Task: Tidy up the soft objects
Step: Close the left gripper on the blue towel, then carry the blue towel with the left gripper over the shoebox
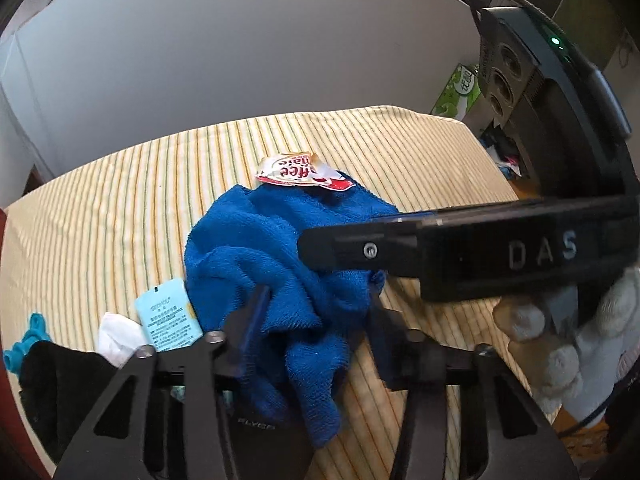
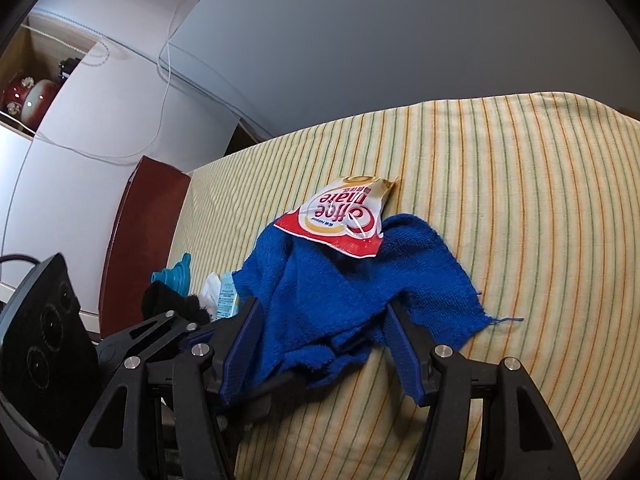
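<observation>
A crumpled blue towel (image 1: 280, 248) lies on the striped yellow tablecloth (image 1: 120, 200); it also shows in the right wrist view (image 2: 340, 288). A red and white Coffee-mate packet (image 1: 300, 172) rests on its far edge, as the right wrist view (image 2: 344, 216) shows too. My left gripper (image 1: 316, 304) is open with the towel's near folds between its jaws. My right gripper (image 2: 324, 316) is open around the towel's near edge. In the left wrist view the right gripper's black body (image 1: 480, 248) crosses over the towel from the right, held by a white-gloved hand (image 1: 560, 340).
At the left lie a light blue sachet (image 1: 170, 320), a white cloth (image 1: 118, 336), a black soft item (image 1: 52, 384) and a teal silicone funnel (image 2: 178, 276). The tablecloth (image 2: 520, 200) spreads to the right. A dark red board (image 2: 136, 240) stands at the left edge.
</observation>
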`<state>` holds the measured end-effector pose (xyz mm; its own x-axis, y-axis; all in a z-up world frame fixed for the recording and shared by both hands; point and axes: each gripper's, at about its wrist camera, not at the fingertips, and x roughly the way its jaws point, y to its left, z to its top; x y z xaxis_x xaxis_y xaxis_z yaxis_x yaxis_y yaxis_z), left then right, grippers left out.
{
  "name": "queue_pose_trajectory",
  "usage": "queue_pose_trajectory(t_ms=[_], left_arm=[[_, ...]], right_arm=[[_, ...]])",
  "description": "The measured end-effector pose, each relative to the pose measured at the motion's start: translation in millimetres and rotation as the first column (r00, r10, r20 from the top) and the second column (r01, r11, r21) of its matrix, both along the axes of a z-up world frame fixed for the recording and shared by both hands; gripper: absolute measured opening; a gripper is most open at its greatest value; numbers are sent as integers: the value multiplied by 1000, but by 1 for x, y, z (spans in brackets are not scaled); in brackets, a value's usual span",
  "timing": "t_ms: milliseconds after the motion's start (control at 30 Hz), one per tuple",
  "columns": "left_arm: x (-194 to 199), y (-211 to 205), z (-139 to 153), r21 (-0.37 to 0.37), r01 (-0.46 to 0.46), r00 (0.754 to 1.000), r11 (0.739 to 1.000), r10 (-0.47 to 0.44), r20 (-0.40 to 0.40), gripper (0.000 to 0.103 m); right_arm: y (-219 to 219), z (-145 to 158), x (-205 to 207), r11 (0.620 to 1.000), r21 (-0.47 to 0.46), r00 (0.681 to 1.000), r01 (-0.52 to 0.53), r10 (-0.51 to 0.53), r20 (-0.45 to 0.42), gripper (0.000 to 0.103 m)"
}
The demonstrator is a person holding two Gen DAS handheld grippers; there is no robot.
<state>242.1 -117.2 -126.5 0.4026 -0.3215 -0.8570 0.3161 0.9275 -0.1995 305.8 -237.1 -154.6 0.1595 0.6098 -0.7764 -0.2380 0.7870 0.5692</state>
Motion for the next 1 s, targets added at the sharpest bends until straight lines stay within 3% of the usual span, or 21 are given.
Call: queue_pose_trajectory(t_ms=[67,133,300,633,1000], left_arm=[[1,1,0,-7,-7,1000,1000,7,8,29],[-1,4,2,-13,-9,1000,1000,9,12,23],[-4,-1,3,-4,-3,1000,1000,3,15,19],[-34,-10,13,-131,10,1000,991,-8,19,16],[-97,-22,28,-243,41,996,969,-20,86,16]], right_arm=[[4,0,-1,1000,0,1000,-2,2,4,54],[6,0,-1,1000,15,1000,-7,7,-7,32],[12,-1,-8,999,43,1000,-17,18,-23,21],[-8,19,-45,998,61,1000,12,-12,12,18],[-38,42,-113,995,86,996,51,-57,67,18]])
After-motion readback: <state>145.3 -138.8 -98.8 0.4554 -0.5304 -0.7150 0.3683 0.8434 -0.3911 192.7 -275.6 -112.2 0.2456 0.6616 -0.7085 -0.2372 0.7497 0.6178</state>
